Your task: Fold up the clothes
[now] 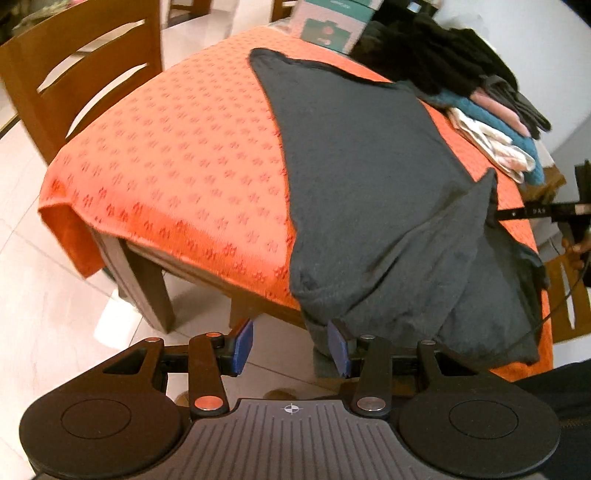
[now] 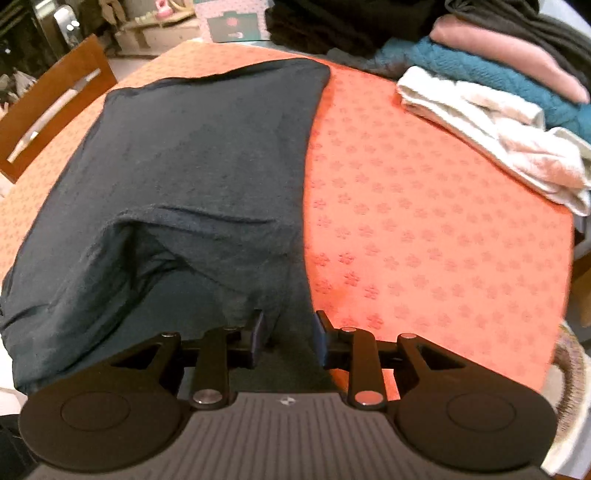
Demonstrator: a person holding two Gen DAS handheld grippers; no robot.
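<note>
A dark grey garment lies spread on the orange patterned tablecloth, and its near end hangs over the table's front edge. My left gripper is open below that edge, with the hanging hem right beside its right finger. In the right wrist view the garment covers the left half of the table. My right gripper has its jaws partly apart, with dark fabric lying between them. The left wrist view shows the right gripper at a raised peak of the cloth.
Folded clothes in white, teal, pink and black are stacked at the table's far right. A wooden chair stands at the far left and a teal-printed box at the far end. A hand holds the right tool. The floor is tiled.
</note>
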